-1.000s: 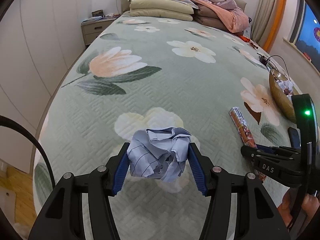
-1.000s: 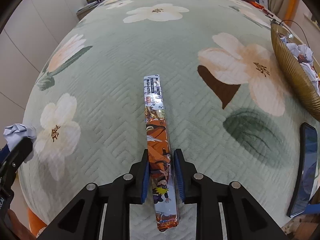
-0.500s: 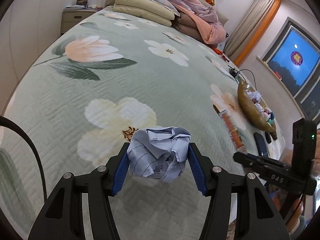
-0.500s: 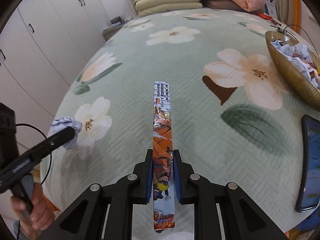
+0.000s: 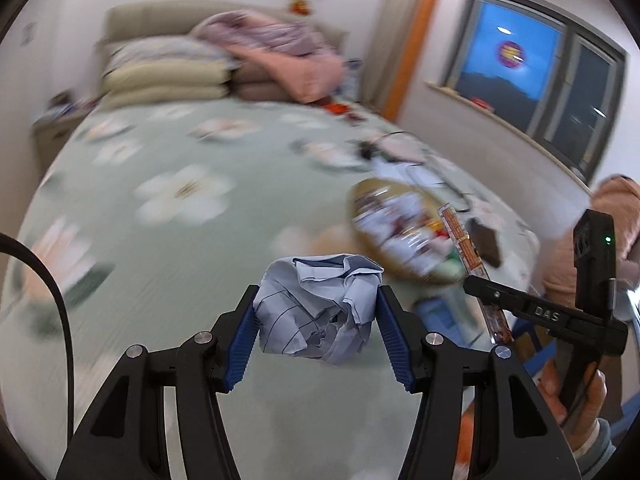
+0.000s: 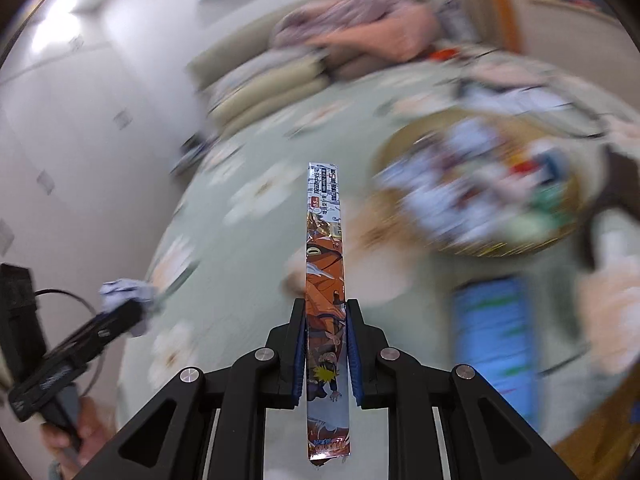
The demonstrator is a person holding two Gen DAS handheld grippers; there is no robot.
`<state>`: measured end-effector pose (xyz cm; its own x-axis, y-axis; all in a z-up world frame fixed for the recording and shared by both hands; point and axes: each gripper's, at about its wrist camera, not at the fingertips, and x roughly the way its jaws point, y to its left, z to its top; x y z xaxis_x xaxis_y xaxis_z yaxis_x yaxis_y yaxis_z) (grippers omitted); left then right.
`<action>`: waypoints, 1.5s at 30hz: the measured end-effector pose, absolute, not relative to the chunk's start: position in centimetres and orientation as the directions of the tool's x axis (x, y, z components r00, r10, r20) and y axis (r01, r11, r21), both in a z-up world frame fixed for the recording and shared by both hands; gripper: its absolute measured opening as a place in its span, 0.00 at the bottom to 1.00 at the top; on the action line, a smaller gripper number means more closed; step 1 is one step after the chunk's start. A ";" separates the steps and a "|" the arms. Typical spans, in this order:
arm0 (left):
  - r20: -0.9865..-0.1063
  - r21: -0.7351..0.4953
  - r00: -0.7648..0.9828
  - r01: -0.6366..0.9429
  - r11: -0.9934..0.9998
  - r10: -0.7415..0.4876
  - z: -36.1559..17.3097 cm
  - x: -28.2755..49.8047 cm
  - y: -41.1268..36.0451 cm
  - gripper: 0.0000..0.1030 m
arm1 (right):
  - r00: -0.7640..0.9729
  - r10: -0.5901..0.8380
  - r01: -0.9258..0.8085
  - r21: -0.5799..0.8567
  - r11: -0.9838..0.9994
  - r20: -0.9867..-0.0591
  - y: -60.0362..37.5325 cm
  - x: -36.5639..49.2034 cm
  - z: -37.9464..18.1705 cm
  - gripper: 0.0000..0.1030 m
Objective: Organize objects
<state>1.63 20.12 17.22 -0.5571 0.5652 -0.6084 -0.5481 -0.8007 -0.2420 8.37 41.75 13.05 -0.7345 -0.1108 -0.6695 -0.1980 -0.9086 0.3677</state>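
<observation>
Left gripper [image 5: 318,334]: jaws clamped on a crumpled ball of lined paper [image 5: 318,312], raised over the floral bed [image 5: 160,240]. Right gripper [image 6: 326,354]: jaws pinched narrow on a long foil wrapper [image 6: 325,280] with cartoon print; its small print is unreadable. "DAS" reads on the right gripper's side. Basket [image 6: 576,216] lies ahead-right of the jaws.

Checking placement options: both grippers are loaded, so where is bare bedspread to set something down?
Bare bedspread spreads left of the golden bowl, from the pillows to the near edge. Crowded: the bowl is heaped, with a phone and cables beside it.
</observation>
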 end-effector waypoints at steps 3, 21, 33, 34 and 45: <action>-0.588 -0.186 -0.560 -0.609 -0.771 0.584 19.3 -0.2 26.5 0.55 | -0.757 -0.021 -0.271 0.343 -0.899 -0.653 46.5 8.2 15.3 0.17; -0.708 -0.300 -0.406 -0.568 -0.767 0.577 13.3 -9.0 35.5 0.85 | -0.689 0.008 -0.385 0.357 -0.851 -0.725 59.0 2.3 12.7 0.49; -0.773 -0.179 -0.573 -0.218 -0.959 0.275 11.0 -1.6 12.2 0.85 | -0.679 -0.105 -0.065 0.202 -0.977 -0.727 41.7 3.9 15.3 0.72; -0.777 -0.179 -0.575 -0.190 -0.965 0.257 10.8 -1.3 10.7 0.85 | -0.675 -0.127 -0.035 0.204 -0.978 -0.727 39.7 3.8 15.2 0.72; -0.822 -0.124 -0.563 0.022 -0.992 0.090 7.4 0.4 0.0 0.85 | -0.614 -0.173 0.149 0.102 -0.984 -0.770 24.2 2.0 12.2 0.72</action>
<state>0.44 -0.03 7.45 -0.5626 0.0902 -0.8218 0.0221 -0.9920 -0.1240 1.95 24.22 12.18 -0.6144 -0.1728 -0.7698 0.1495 -0.9835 0.1015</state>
